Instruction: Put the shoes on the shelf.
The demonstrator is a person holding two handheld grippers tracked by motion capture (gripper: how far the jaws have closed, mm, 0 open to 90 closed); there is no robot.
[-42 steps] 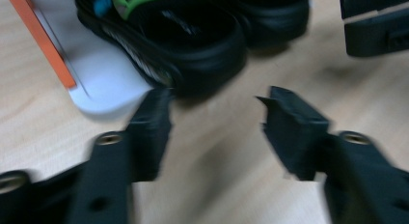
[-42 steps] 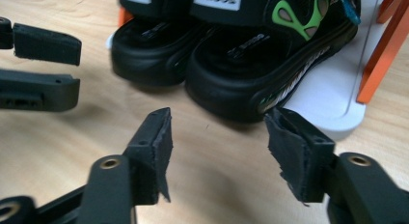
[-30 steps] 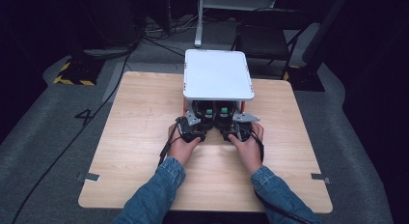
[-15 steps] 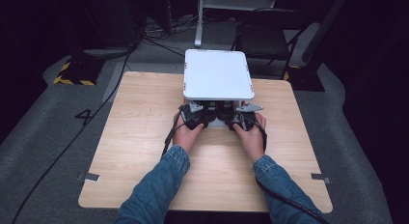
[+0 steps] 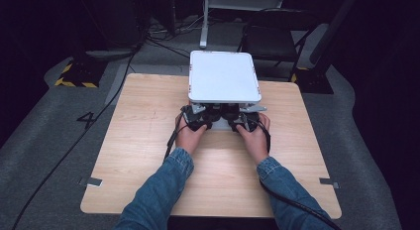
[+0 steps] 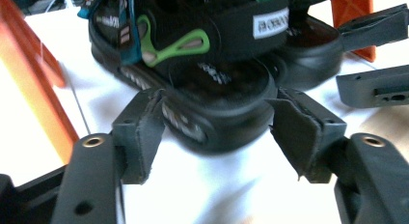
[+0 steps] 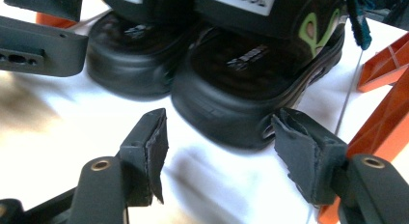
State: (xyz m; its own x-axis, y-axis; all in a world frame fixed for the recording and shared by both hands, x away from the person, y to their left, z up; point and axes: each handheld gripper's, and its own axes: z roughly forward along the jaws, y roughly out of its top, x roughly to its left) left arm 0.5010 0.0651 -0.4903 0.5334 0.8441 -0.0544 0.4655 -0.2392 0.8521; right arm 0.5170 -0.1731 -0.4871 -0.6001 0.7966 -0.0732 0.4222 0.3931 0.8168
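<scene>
- On the wooden tabletop (image 5: 148, 141), seen from the high view, a white lidded platform (image 5: 224, 76) stands at the far middle, and both hands reach under its near edge.
- Compared with the picture a second back, the hands and forearms have pushed forward, so the left gripper (image 5: 195, 116) and the right gripper (image 5: 242, 118) now sit partly beneath the white top rather than clear of it.
- Two black sandals stand side by side on a white surface (image 6: 202, 185) with orange uprights (image 6: 29, 79) at its sides.
- One black sandal with a green strap loop (image 6: 212, 84) lies heel-first toward the left gripper (image 6: 214, 132); its jaws are spread, one on each side of the heel, very close to the sole, though contact cannot be told.
- In the right gripper view, the sandal (image 7: 251, 74) with a green strap detail lies ahead of the right gripper (image 7: 219, 142); those jaws are spread too, the heel just beyond and between their tips, apart from them.
- Beside it stands the second sandal (image 7: 135, 55), with the other gripper's dark jaws at the upper left.
</scene>
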